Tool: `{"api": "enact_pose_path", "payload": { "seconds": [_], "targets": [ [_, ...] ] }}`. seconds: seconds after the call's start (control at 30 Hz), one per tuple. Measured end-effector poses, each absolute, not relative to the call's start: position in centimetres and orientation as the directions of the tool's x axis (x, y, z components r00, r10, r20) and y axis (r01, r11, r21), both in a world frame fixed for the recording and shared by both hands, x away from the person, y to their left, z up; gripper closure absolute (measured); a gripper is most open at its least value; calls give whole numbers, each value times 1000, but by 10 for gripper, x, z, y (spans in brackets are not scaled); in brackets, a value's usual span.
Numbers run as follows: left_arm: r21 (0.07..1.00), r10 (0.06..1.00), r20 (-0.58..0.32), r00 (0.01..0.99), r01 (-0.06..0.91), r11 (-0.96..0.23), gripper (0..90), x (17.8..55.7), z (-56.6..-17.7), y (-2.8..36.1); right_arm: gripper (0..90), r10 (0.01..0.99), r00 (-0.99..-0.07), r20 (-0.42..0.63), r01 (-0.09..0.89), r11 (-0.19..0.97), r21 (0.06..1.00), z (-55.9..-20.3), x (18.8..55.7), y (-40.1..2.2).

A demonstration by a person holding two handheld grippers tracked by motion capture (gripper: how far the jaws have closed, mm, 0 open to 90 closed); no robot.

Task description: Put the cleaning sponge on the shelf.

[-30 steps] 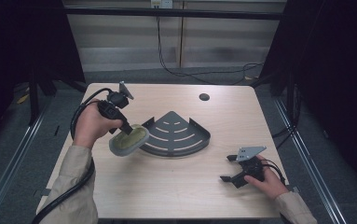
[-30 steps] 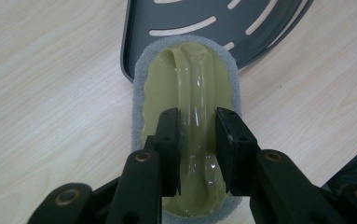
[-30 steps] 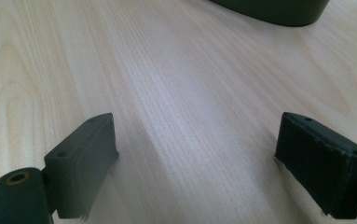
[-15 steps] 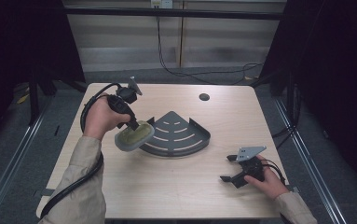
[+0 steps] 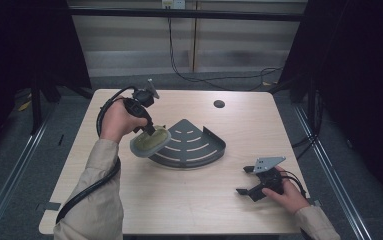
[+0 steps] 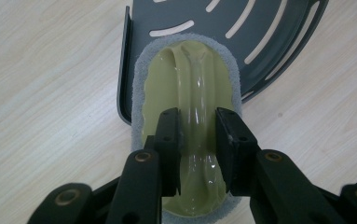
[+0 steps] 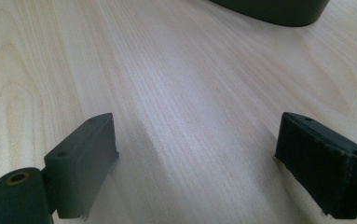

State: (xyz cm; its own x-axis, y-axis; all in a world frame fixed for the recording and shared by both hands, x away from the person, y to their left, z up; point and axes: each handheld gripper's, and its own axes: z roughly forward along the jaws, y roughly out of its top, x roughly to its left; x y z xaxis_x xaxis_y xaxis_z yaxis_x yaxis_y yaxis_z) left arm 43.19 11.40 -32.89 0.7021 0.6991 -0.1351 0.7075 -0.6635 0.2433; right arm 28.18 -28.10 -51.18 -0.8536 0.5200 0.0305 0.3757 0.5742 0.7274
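Note:
A dark grey quarter-round slotted rack (image 5: 194,145) lies at the middle of the wooden table (image 5: 179,205). My left gripper (image 5: 151,131) is shut on the clear yellow-green handle of an oval scrubbing pad (image 5: 150,141) with a grey felt rim. In the left gripper view the black jaws of my left gripper (image 6: 198,121) pinch the handle ridge, and the pad (image 6: 157,84) overlaps the rack's left corner (image 6: 269,28). Whether the pad touches the rack I cannot tell. My right gripper (image 5: 245,180) rests on the table at the front right, open and holding nothing (image 7: 195,149).
A round dark cable hole (image 5: 219,104) sits near the table's far edge. A black cable (image 5: 86,190) trails from the left gripper along the sleeve. The rack's curved wall (image 7: 278,9) shows far ahead of the right gripper. Dark floor surrounds the table.
My left hand has carried the pad to the right, from beside the rack to over its left corner. The right hand has kept still.

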Motion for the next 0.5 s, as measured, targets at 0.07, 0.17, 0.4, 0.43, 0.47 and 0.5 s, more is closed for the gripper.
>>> {"api": "enact_pose_path", "payload": {
  "seconds": [0.07,0.17,0.4,0.43,0.47,0.5],
  "targets": [
    [244,701,-130,701,708,-663,712,434,-330,112,118,520,-854,31,376,574,727,-512,282,-281],
    [250,701,-123,702,706,-663,713,438,-331,109,118,520,-854,30,376,574,727,-512,282,-281],
    [269,704,-114,701,704,-657,712,441,-331,102,118,520,-854,31,376,574,727,-512,282,-281],
    [269,704,-114,701,704,-657,712,441,-331,102,118,520,-854,31,376,574,727,-512,282,-281],
    [270,704,-114,701,704,-657,712,443,-331,101,118,520,-854,31,376,574,727,-512,282,-281],
    [270,704,-114,701,704,-657,713,443,-331,101,118,520,-854,31,376,574,727,-512,282,-281]
  ]
}}
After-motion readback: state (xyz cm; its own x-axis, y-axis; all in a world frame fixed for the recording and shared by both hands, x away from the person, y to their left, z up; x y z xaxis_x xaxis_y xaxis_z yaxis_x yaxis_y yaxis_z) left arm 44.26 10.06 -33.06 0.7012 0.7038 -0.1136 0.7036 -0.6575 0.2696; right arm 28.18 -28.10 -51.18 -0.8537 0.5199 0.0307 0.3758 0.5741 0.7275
